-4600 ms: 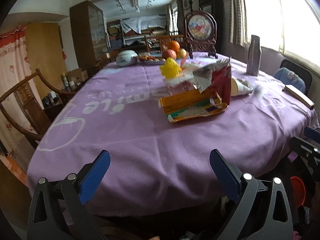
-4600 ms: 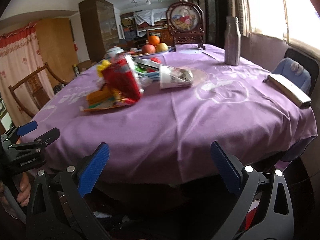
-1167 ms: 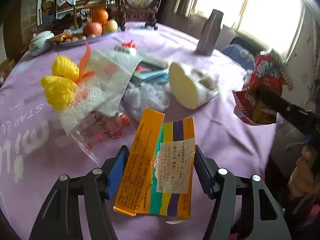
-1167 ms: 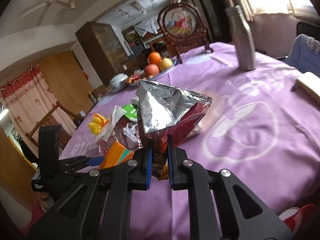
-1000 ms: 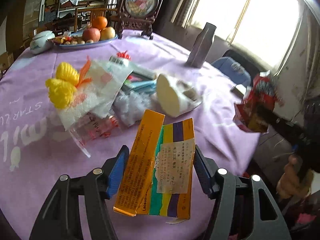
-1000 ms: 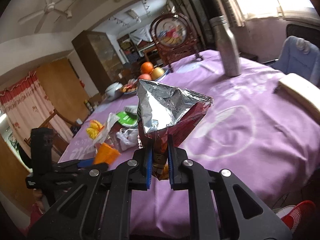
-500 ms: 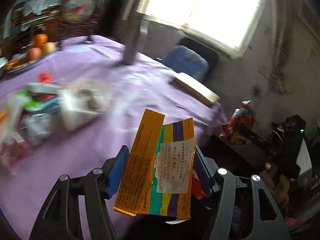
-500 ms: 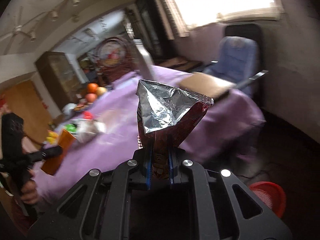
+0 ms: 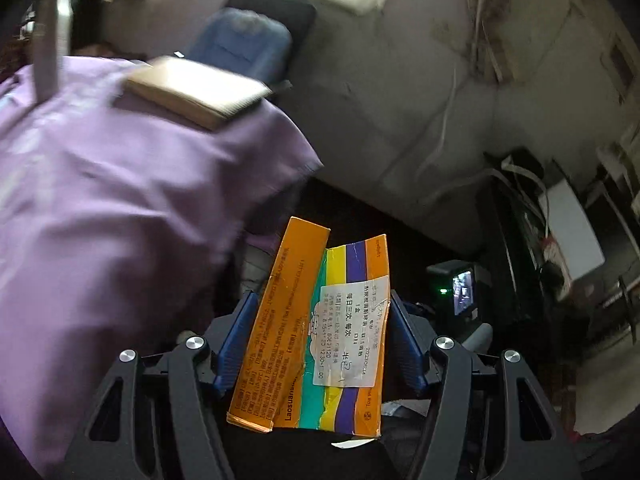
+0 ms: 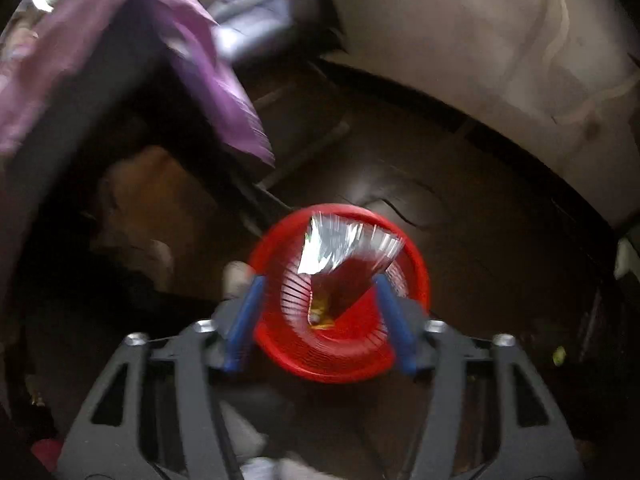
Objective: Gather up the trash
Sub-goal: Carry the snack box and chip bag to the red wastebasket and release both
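Dark floor and a stained wall fill both views, with the purple-draped counter [image 9: 100,200] off to the left; a flat book [image 9: 196,92] lies at its edge, a grey bottle [image 9: 52,36] further back and a blue chair [image 9: 244,40] beyond.

On the floor stands a red bin [image 10: 340,356], seen from the right wrist camera straight down between the spread fingers of the right claw [image 10: 320,320]. That claw holds nothing. A foil bag [image 10: 344,256] sits in the bin's mouth, silver lining up, apart from both pads; whether it is falling or already resting cannot be told through the blur.

The left claw [image 9: 318,344] is pinching a carton [image 9: 316,332], a flattened orange box with green, yellow and purple stripes and a white label. The blue pads press on its two long edges, near the middle of its length, and it stands clear of the counter in the air.

The carton looks light and fairly stiff along its length, yet hollow: squeezed harder across the edges it would likely buckle inward and slip. Its printed faces seem smooth, so the edge grip is probably the steadier one, and mid-length keeps it from swinging. A loose flap at the near end may catch on the claw when let go.

The foil bag looks crinkly, nearly weightless and springy; a pinch on its lower seam would hold it best, and it could drift or perch on the rim instead of dropping in.
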Action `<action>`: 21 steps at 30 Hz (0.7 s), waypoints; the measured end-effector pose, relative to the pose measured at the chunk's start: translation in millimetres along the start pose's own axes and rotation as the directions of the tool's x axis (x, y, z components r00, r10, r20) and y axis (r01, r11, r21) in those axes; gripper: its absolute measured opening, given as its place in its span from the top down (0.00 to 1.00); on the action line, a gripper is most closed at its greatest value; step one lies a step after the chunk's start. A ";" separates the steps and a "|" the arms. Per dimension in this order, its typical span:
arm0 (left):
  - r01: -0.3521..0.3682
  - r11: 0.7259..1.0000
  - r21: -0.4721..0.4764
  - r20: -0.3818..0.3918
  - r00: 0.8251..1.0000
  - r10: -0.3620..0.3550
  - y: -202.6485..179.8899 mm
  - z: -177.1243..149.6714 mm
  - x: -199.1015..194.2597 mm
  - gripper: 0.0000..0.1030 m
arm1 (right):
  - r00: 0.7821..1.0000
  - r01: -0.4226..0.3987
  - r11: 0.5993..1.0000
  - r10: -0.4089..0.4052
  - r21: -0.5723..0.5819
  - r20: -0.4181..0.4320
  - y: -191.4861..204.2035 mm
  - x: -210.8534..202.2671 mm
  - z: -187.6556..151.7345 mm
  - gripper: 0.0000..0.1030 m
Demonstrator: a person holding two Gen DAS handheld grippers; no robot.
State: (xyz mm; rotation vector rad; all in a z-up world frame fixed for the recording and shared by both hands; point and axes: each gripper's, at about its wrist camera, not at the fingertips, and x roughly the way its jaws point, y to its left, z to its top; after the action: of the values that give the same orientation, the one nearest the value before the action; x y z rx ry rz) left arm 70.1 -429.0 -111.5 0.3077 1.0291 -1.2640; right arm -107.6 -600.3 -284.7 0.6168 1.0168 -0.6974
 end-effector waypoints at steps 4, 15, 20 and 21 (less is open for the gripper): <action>0.019 0.999 0.042 -0.099 0.995 -0.015 -21.6 6.4 56.5 0.38 | 0.995 -0.045 0.994 0.037 0.098 0.091 -30.1 -21.1 9.5 0.38; 0.042 0.993 0.106 -0.211 0.977 -0.019 -71.8 24.4 153.2 0.20 | 0.973 -0.160 0.923 0.088 0.349 0.214 -106.0 -57.4 2.2 0.30; -0.003 0.990 0.140 -0.175 0.984 0.028 -78.8 26.6 141.2 0.12 | 0.969 -0.176 0.930 0.106 0.323 0.225 -100.2 -64.0 -1.8 0.30; -0.019 0.989 0.147 -0.163 0.986 0.043 -77.8 25.3 134.3 0.12 | 0.968 -0.181 0.930 0.110 0.320 0.227 -98.6 -65.3 -2.3 0.30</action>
State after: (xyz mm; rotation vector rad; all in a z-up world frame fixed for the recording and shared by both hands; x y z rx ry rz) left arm 6.3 -557.7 -175.7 0.5471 1.0706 -1.3040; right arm -207.1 -645.9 -239.9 0.8912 0.6538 -0.7932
